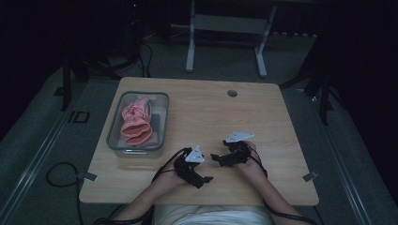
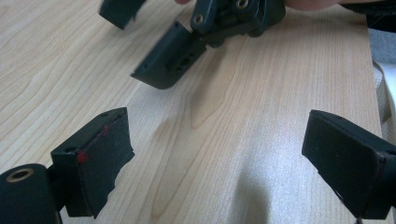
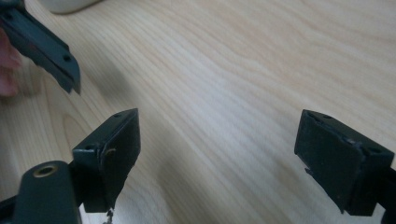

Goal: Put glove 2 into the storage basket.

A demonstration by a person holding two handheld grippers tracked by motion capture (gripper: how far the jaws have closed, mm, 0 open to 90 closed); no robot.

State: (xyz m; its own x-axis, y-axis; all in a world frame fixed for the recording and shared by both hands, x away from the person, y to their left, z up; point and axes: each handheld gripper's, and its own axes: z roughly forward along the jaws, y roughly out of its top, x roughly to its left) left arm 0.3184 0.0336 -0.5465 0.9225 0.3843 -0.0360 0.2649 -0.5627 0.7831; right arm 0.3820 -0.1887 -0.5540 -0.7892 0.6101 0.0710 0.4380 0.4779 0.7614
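My left gripper rests low near the table's front edge, its jaws wide open over bare wood and pointing right. My right gripper sits just to its right, also open and empty, pointing left toward it. In the left gripper view my own jaws frame bare wood, with the right gripper close ahead. In the right gripper view the jaws are spread apart, and one jaw of the left gripper shows at the upper left. A pink folded fabric item lies in a clear bin at the table's left.
The wooden table has a round cable hole near its far edge. A white stand frame is on the floor behind the table. Cables loop on the floor at the left.
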